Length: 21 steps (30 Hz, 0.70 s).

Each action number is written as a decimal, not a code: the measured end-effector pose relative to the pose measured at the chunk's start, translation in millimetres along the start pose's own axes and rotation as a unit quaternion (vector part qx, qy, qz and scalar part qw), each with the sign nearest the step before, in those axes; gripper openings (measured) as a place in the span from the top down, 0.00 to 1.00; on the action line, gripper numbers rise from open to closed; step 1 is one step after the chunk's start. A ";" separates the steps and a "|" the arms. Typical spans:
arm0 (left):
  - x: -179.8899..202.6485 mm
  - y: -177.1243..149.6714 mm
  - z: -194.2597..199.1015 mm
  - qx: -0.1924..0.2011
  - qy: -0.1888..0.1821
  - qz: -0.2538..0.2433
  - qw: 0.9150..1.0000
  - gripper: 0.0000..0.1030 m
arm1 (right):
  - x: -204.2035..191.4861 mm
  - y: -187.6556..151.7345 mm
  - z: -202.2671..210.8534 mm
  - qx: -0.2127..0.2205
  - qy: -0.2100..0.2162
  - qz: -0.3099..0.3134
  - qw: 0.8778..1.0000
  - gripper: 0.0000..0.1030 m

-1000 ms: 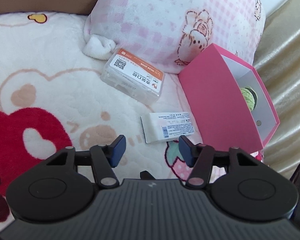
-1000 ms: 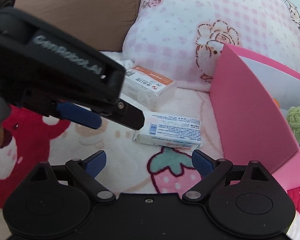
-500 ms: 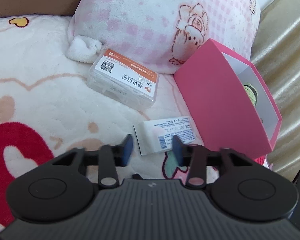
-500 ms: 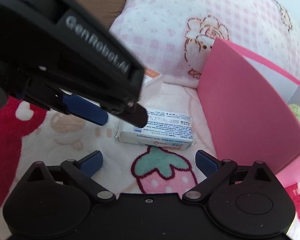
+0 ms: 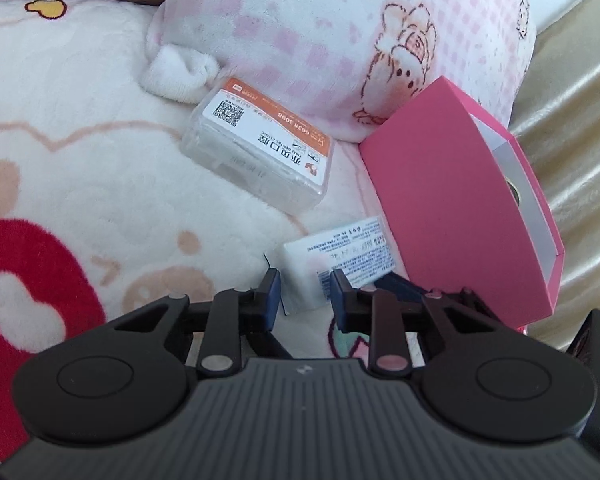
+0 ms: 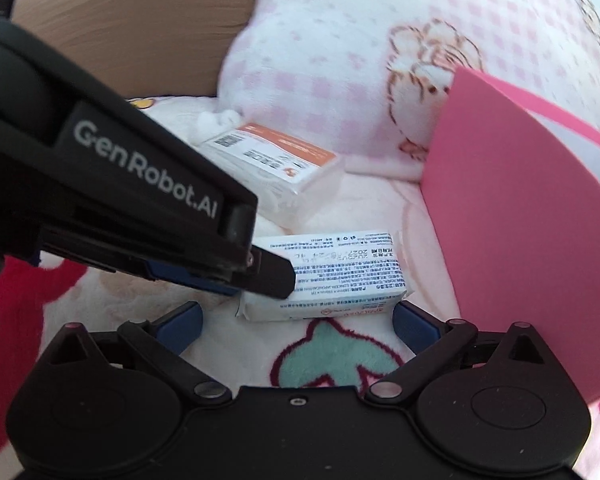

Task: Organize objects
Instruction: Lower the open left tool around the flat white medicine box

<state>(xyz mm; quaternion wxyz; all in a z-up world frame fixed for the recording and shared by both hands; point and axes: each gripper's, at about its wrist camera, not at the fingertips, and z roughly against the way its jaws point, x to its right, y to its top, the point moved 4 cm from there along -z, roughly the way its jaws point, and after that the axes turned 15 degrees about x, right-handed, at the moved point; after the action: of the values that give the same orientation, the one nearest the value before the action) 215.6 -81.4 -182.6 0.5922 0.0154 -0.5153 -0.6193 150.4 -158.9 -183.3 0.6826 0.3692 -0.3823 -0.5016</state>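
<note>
On a plush cartoon blanket [image 5: 80, 168], the left hand-held gripper [image 5: 305, 294] pinches the near end of a white tissue packet [image 6: 340, 276] lying beside a pink box [image 5: 456, 216]. The right hand-held gripper [image 6: 296, 322] hovers wide open around it. A clear plastic case [image 5: 260, 156] rests against a pillow [image 5: 340, 28].

L hand-held gripper [image 5: 305, 294] clamped; R hand-held gripper [image 6: 296, 320] jaws wide.

You're on a bed at home.
A fleece cartoon blanket [image 5: 80, 168] fills the left; a pink checked pillow [image 5: 340, 32] sits on top.
</note>
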 end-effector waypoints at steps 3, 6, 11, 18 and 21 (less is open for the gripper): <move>-2.0 -0.8 4.2 0.002 -0.006 0.013 1.000 0.75 | -4.1 1.2 4.1 0.008 0.009 0.023 1.000 0.03; -3.1 -2.2 8.5 0.007 0.000 0.014 1.000 0.75 | -7.1 2.4 6.7 0.011 0.023 0.040 0.999 0.07; -9.5 -4.3 23.2 0.017 0.002 0.045 0.999 0.75 | -4.9 3.6 11.7 0.000 0.048 0.026 0.999 0.19; -14.4 -12.2 39.9 0.013 0.002 0.114 0.993 0.75 | -34.7 5.1 35.5 0.009 0.156 0.056 0.986 0.28; -16.4 -11.2 41.3 0.019 0.018 0.101 0.995 0.75 | -40.2 2.2 33.0 0.013 0.118 0.084 0.989 0.13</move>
<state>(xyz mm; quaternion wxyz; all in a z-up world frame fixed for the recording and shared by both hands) 186.5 -46.1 -180.3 0.6602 -0.0144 -0.5154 -0.5462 113.6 -123.5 -173.1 0.7578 0.4013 -0.3354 -0.3901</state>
